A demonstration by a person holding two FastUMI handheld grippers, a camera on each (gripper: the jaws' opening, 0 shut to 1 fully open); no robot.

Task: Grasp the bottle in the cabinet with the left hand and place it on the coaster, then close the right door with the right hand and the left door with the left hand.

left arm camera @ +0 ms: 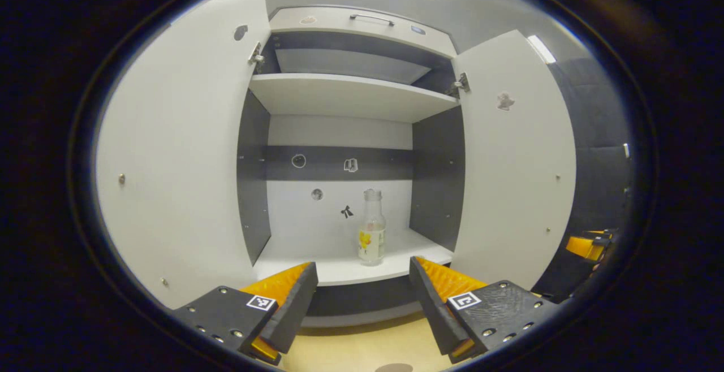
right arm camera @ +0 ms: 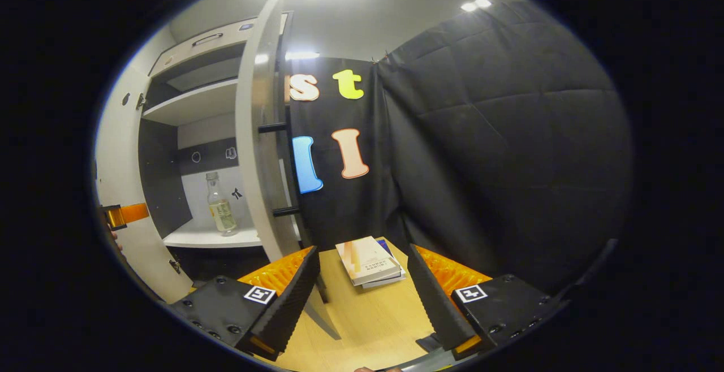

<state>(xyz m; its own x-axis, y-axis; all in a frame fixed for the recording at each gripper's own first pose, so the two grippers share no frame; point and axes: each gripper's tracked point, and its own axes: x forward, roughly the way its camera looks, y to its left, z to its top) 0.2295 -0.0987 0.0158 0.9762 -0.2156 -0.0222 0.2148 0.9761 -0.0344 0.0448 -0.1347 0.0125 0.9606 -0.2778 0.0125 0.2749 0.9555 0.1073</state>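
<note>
A clear glass bottle stands upright on the lower shelf of an open cabinet, toward the right half of the compartment and clear of the back and side walls. It has a narrow neck, a pale cap and a label with a yellow patch low on its body (the print is too small to make out). In the right gripper view the same bottle shows through the gap between the two doors, still on that shelf.

The left gripper faces the cabinet from in front of the shelf edge, its fingers spread wide with nothing between them and touching nothing; the bottle sits farther in, roughly on the line between them. The left door and right door both stand swung out.

The right gripper hangs over a light wooden tabletop, jaws likewise wide apart and empty. Beyond it a small stack of books lies on the table beside the right door's edge, with its dark bar handle. At the far left of that view a part of the other gripper appears against the left door.
</note>
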